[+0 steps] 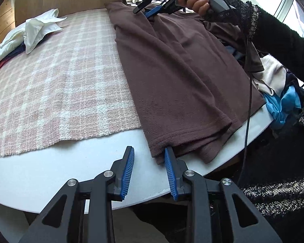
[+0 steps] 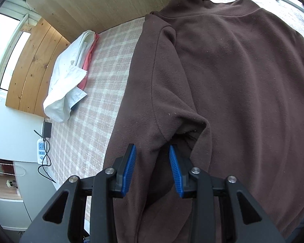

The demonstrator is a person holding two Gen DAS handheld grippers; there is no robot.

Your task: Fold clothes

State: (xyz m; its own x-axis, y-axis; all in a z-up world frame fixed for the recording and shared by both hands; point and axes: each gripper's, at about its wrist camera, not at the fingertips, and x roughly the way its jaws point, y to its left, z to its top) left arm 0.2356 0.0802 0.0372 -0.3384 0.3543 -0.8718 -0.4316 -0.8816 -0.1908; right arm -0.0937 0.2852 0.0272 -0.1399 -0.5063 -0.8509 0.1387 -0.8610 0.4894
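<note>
1. Left wrist view: brown fleece top (image 1: 178, 77) spread lengthwise over a pink-and-white checked cloth (image 1: 56, 81) and the white table (image 1: 30, 174), one side folded in over the body, hem corner hanging near the close table edge.
2. Same view: left gripper (image 1: 149, 162) tilted steeply down at that hem corner, jaws apart, bare table between the blue pads; right-hand pad tip touching the hem edge, left-hand pad clear of the fabric.
3. Same view, far end: right gripper (image 1: 152, 12) at the top's collar end, held by a hand (image 1: 196, 4) in a dark knitted sleeve (image 1: 273, 30); one blue pad visible against the fleece, jaw spacing not readable from this angle.
4. Right wrist view: right gripper (image 2: 153, 162) pointing down over the folded-in sleeve and armpit crease of the brown fleece top (image 2: 233, 81), jaws apart, a ridge of fleece lying between the pads without being pinched.
5. No containers visible; only loose stacks: a white garment (image 2: 64, 85) lying on pink fabric (image 2: 89, 60) at the far-left side of the checked cloth (image 2: 87, 105).
6. Left wrist view, right edge: heap of unfolded clothes (image 1: 279, 93), cream, blue and dark pieces, just beside the brown top.
7. Right wrist view, lower left: power strip (image 2: 41, 150) with a black cable on the white wall.
</note>
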